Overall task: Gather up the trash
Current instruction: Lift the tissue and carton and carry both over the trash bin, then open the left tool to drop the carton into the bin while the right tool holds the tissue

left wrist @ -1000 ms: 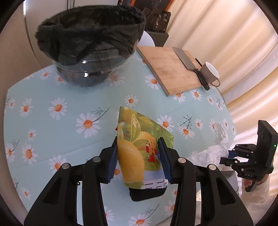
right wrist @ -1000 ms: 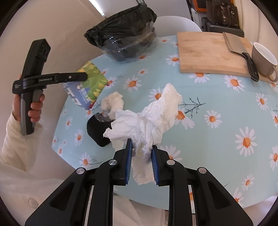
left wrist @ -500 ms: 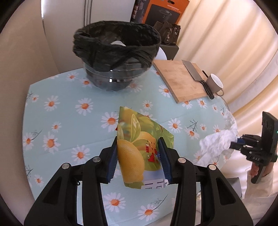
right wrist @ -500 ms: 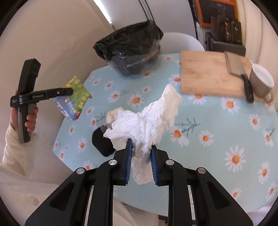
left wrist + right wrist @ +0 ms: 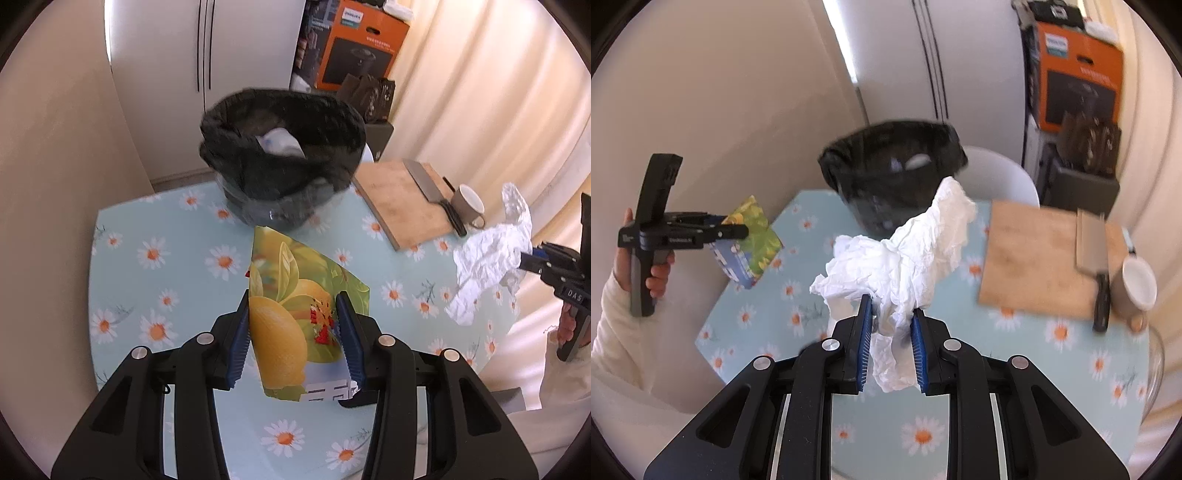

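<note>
Left gripper (image 5: 293, 330): squeezing the lemon carton (image 5: 295, 314) between its jaws; light, stiff, dents easily.
Right gripper (image 5: 888, 341): pinching the paper wad (image 5: 901, 258); soft, floppy, poking out past the jaws.
Bin (image 5: 282, 166): waiting ahead of both jaws.

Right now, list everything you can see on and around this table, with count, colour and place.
Lemon-print yellow-green juice carton: one, held above the table's near edge.
Crumpled white paper tissue: one, held over the table.
Black-bagged trash bin: one, far side of the table, some white trash inside.
Wooden cutting board: one, tan, right of the bin.
Steel cleaver: one, black handle, on the board.
Grey mug: one, white inside, beside the cleaver.
Daisy-print tablecloth: one, light blue.
Orange box: one, behind the table.
Left gripper: black, jaws shut on the carton.
Right gripper: black, jaws shut on the tissue.
</note>
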